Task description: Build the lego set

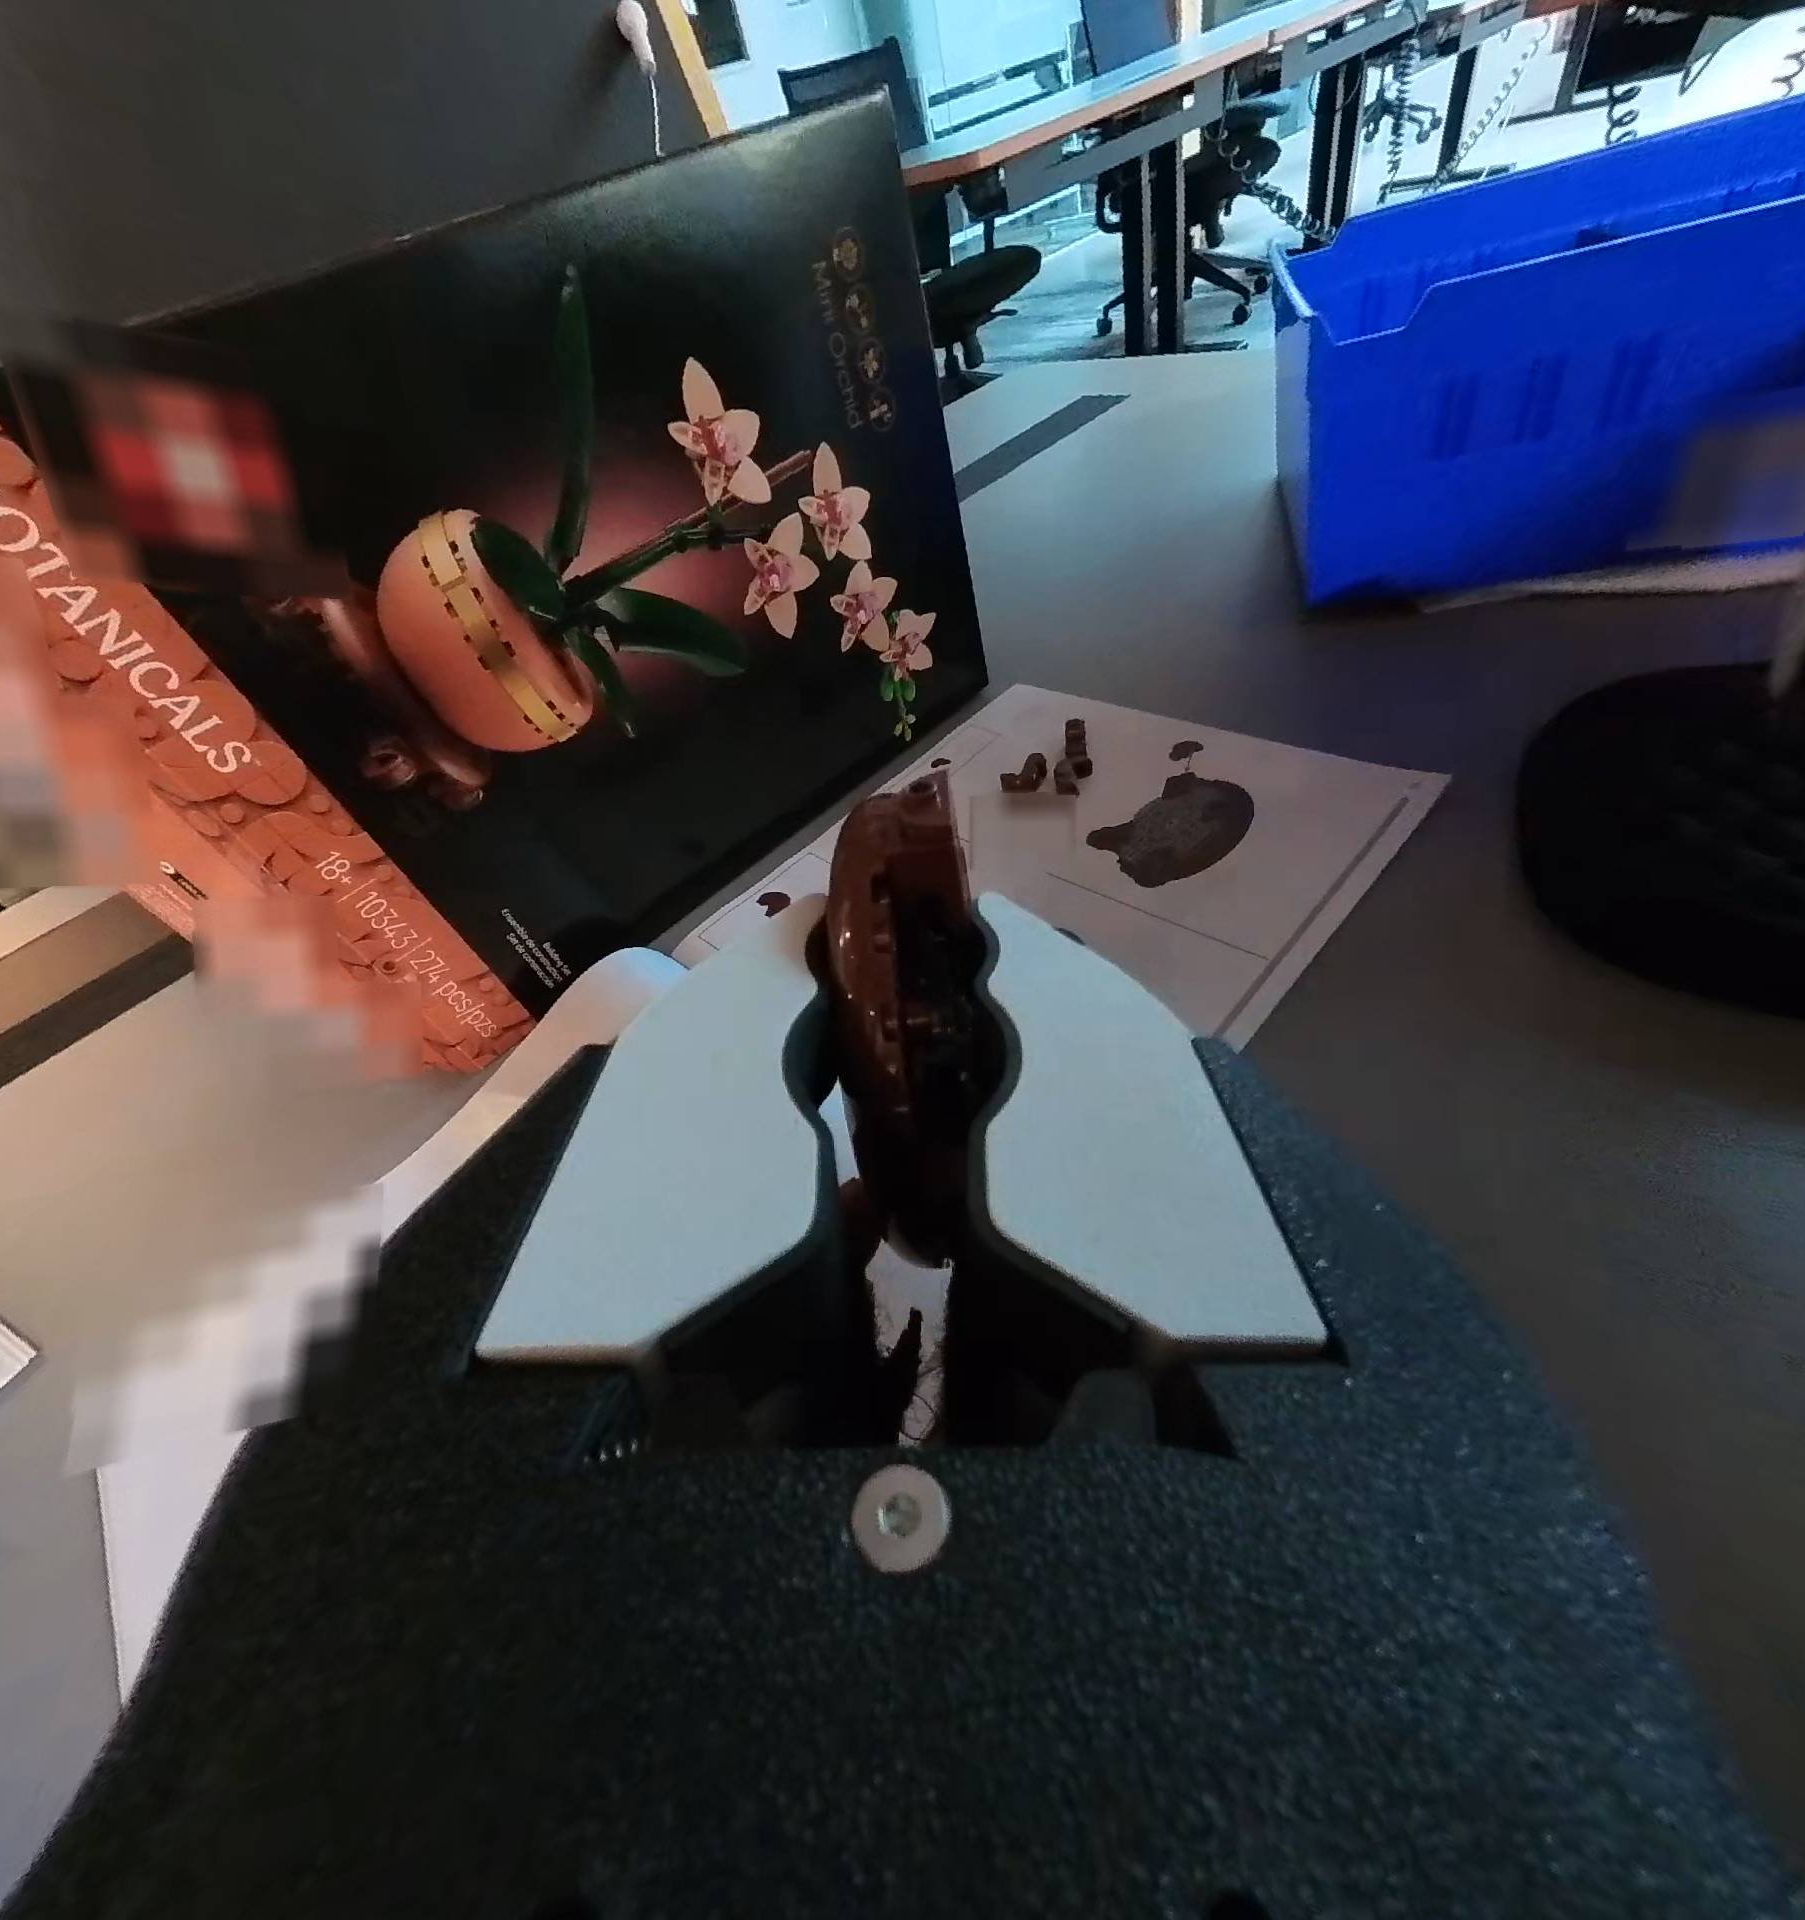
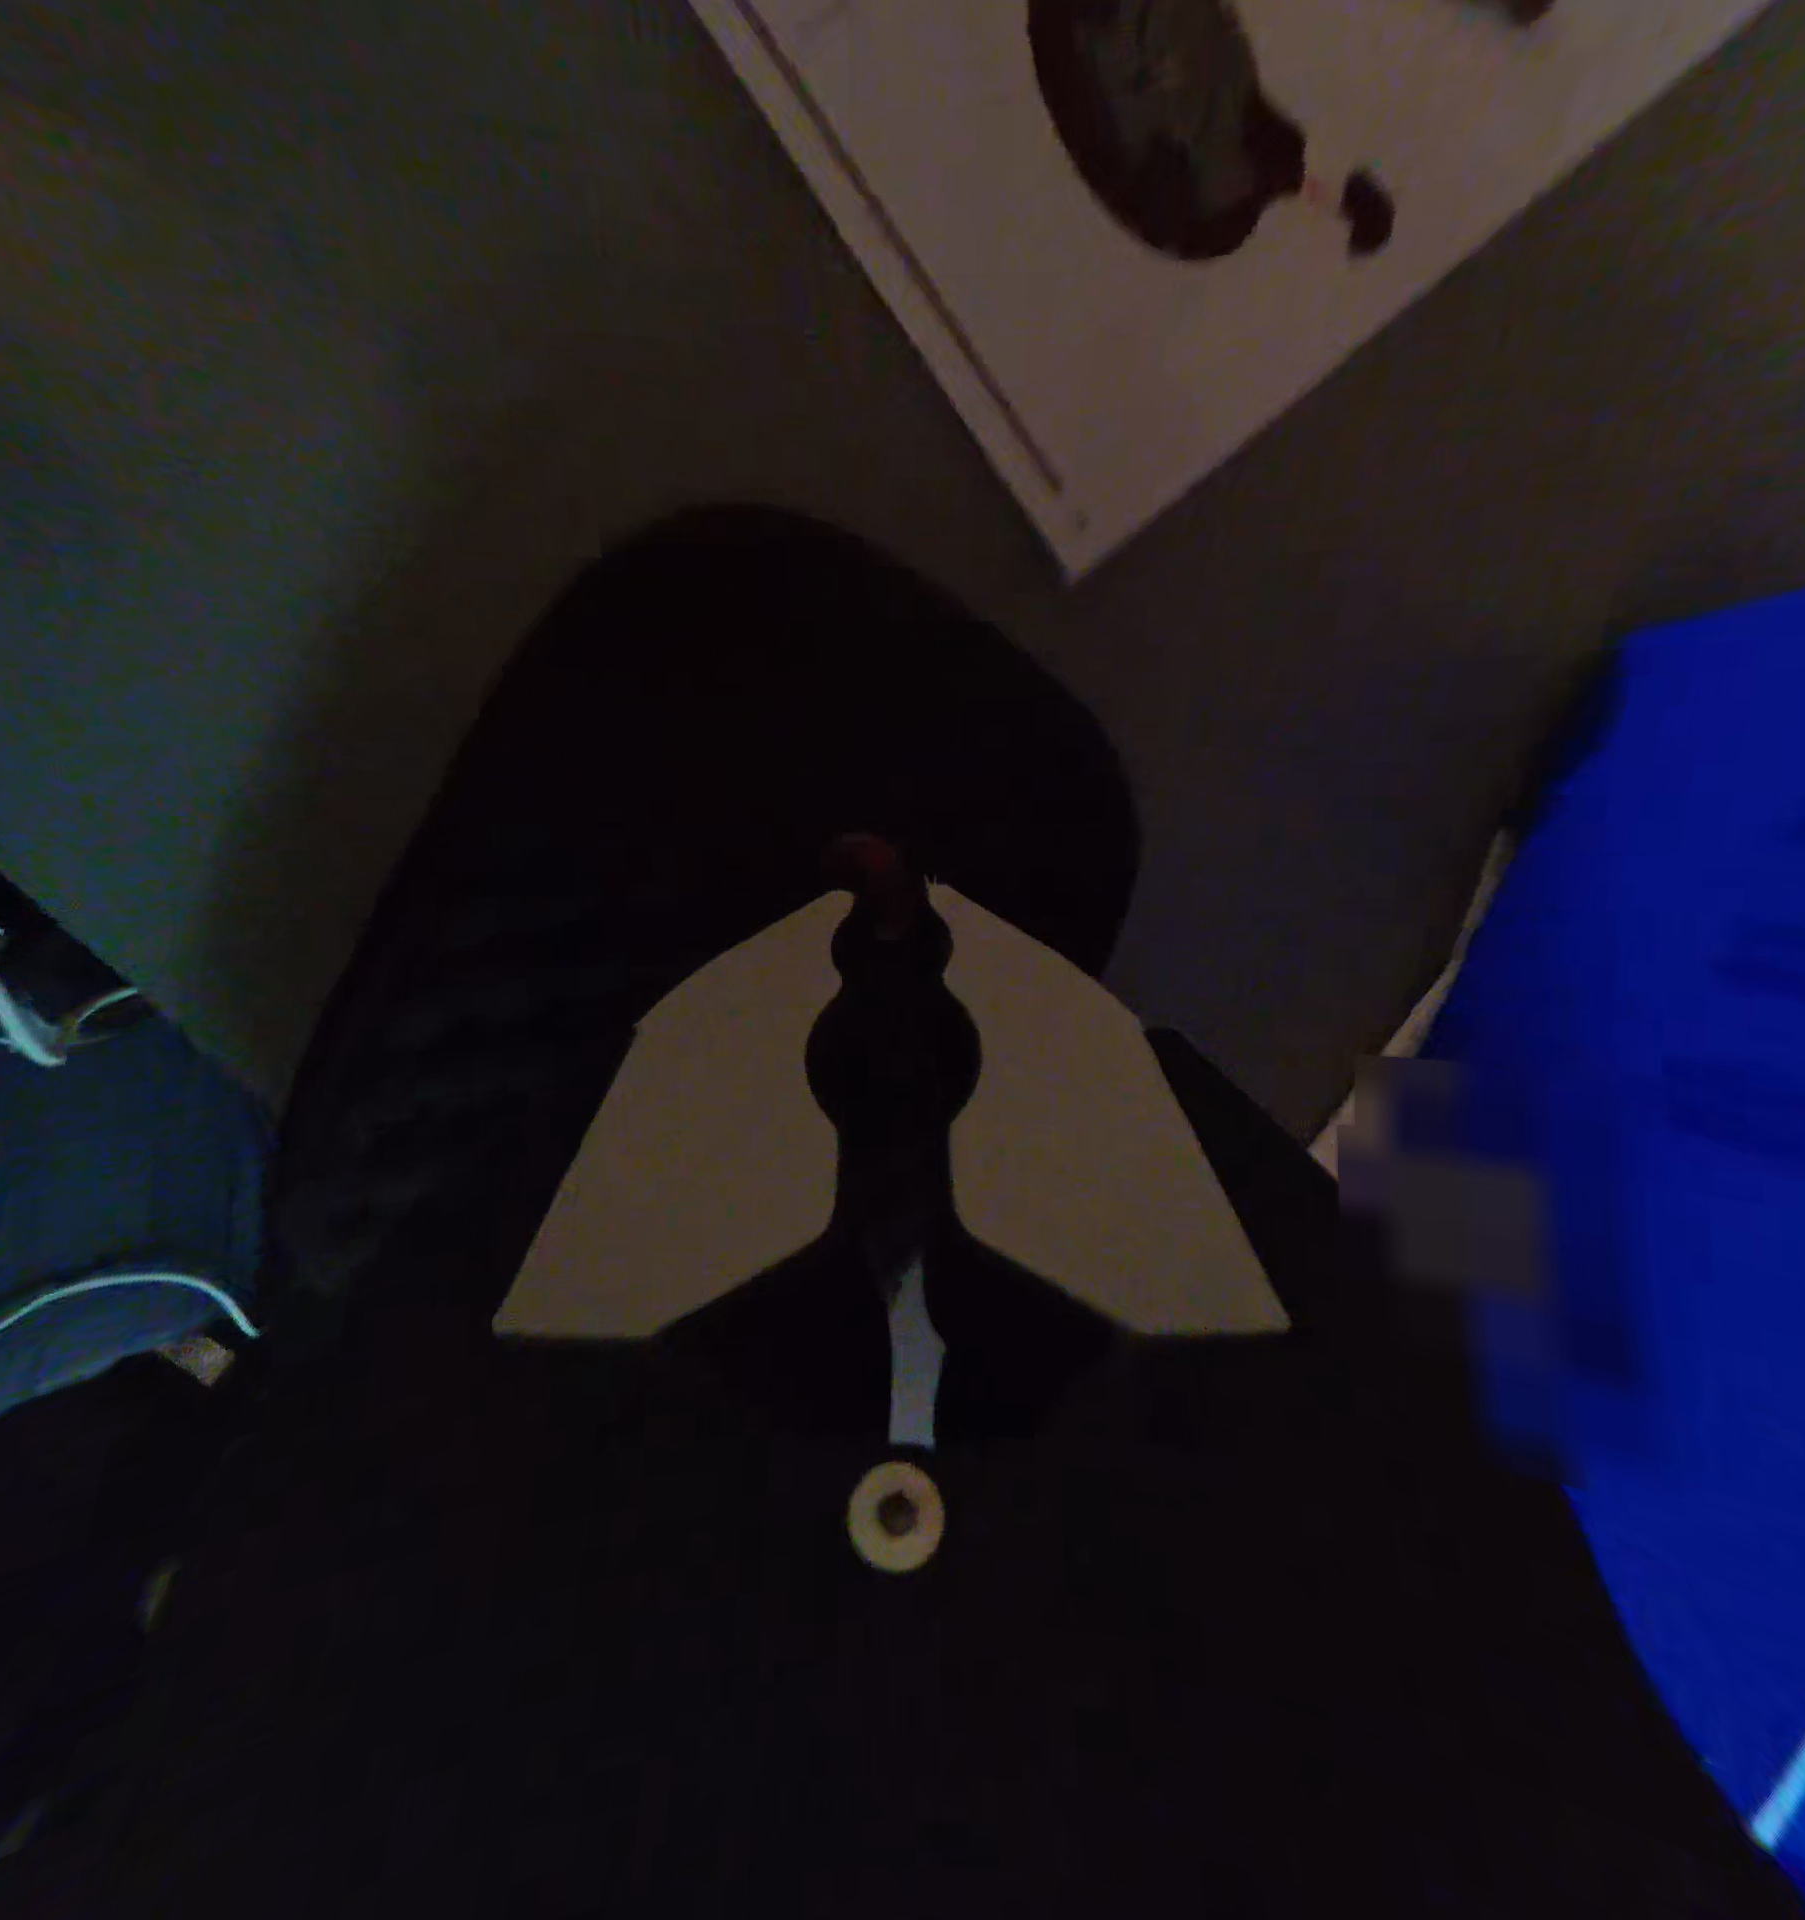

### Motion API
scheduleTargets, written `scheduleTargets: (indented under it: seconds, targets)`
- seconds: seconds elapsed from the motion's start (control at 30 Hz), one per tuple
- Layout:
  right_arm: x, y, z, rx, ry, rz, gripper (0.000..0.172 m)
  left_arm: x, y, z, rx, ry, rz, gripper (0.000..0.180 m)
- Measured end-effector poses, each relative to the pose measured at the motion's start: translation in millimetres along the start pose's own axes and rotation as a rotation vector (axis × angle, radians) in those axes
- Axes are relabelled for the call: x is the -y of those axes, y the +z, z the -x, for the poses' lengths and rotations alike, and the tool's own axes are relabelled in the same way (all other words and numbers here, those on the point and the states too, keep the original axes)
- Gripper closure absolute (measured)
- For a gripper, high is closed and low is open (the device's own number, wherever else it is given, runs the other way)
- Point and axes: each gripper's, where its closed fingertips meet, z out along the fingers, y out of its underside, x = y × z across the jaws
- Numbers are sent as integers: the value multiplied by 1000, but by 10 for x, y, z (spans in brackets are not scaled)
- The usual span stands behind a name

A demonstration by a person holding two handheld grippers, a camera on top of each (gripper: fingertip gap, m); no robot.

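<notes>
In the left wrist view my left gripper (image 1: 903,914) is shut on a dark brown brick assembly (image 1: 903,935). It stands on edge between the white fingers (image 1: 1074,1049), above a white instruction sheet (image 1: 1293,831). Several small brown pieces (image 1: 1049,764) lie on that sheet. In the dark right wrist view my right gripper (image 2: 887,894) hangs over a black round tray (image 2: 669,790). Its tips are nearly together, pinching a small dark red piece (image 2: 870,868) that sticks out past them.
A dark box with an orchid picture (image 1: 586,582) stands at the left behind the sheet. A blue bin (image 1: 1563,395) is at the right and also shows in the right wrist view (image 2: 1729,1039). The black tray (image 1: 1687,852) lies right of the sheet (image 2: 1189,343). The grippers' ends are close to 25 centimeters from one another.
</notes>
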Motion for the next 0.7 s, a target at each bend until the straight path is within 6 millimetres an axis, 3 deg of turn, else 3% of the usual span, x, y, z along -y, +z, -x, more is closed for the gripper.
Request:
scheduleTargets:
  seconds: [0.1, 0.2, 0.27, 0.33, 0.4, 0.5, 0.7]
  targets:
    - [-2, 29, 77, 29, 56, -37, 161, -7, 3, 11, 4, -5, 2, 159]
    - [12, -79, 98, 95, 88, -91, 150, -8, 4, 30, 8, -20, 1, 160]
    - [52, -180, 129, 185, 130, -154, 152, -9, 5, 42, 9, -28, 1, 160]
    - [88, -231, 30, 223, 217, -220, 164, -13, 7, 50, 11, -34, 2, 160]
    - [84, -196, -81, 247, 308, -250, 169, -15, 9, 53, 11, -38, 3, 160]
    - [29, -81, -126, 216, 302, -244, 169, -25, 17, 58, 9, -42, 9, 159]
    - [48, -35, -15, 308, 333, -336, 165, -44, 41, 27, -1, -19, 27, 159]
